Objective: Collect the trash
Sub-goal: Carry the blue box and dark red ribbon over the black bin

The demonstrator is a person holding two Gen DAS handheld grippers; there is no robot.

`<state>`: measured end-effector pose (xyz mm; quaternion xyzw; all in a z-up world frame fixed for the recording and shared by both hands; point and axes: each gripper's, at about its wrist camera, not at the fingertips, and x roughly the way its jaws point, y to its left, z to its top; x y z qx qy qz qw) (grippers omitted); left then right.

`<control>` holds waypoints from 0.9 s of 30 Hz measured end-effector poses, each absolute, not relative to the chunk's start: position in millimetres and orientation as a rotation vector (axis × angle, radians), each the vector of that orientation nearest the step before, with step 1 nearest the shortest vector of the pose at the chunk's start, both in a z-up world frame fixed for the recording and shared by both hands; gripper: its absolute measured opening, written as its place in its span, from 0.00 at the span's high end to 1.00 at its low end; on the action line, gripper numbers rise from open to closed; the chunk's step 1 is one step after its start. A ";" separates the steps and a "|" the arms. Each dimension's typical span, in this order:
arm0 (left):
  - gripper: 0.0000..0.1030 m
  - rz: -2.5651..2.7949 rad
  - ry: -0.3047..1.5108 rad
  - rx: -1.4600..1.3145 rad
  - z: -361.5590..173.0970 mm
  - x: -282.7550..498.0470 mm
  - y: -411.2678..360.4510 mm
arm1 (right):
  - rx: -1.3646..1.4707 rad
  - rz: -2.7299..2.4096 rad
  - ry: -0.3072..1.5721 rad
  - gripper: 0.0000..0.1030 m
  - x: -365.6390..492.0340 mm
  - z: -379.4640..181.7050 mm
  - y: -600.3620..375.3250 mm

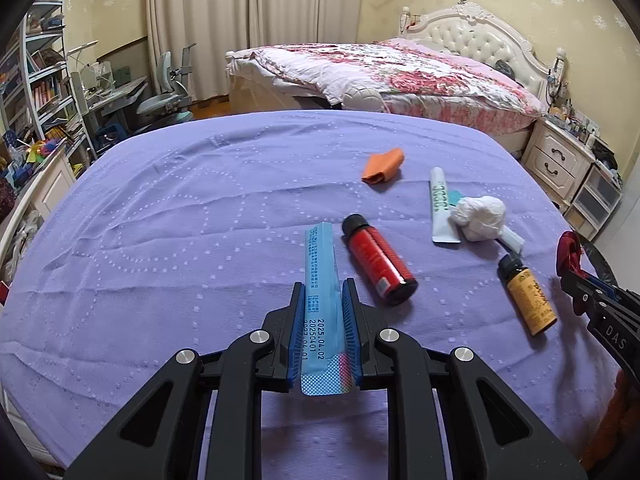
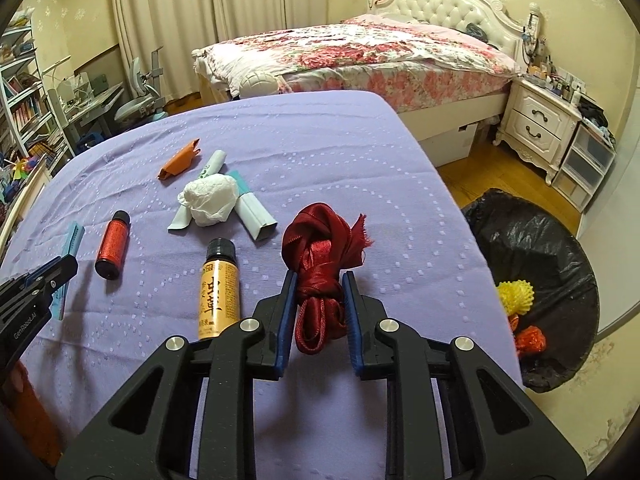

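My left gripper [image 1: 322, 292] is shut on a long blue packet [image 1: 320, 268] above the purple bedspread [image 1: 180, 220]. My right gripper [image 2: 319, 282] is shut on a bundle of dark red ribbon [image 2: 320, 256]; it also shows at the right edge of the left wrist view [image 1: 570, 254]. On the spread lie a red bottle [image 1: 378, 260], an amber bottle [image 2: 218, 292], a white paper wad [image 2: 210, 198], a white tube [image 1: 442, 208], a white box [image 2: 256, 210] and an orange wrapper [image 1: 382, 165].
A bin with a black liner [image 2: 540, 248] stands on the floor right of the bed, holding yellow and orange trash. A flowered bed [image 2: 360, 56], a white nightstand [image 2: 536, 124] and a desk with shelves [image 1: 52, 92] stand behind.
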<state>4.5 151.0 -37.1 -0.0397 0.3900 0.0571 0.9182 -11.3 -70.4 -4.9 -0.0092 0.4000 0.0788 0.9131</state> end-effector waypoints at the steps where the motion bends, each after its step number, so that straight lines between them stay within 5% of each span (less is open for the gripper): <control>1: 0.81 0.112 0.802 -0.083 -36.7 4.5 149.2 | -0.018 0.155 0.819 0.79 -12.4 -3.6 -73.5; 27: 0.81 -0.189 0.721 0.049 -2.0 23.4 -1.2 | 0.094 -0.121 0.734 0.79 -29.5 14.9 -211.0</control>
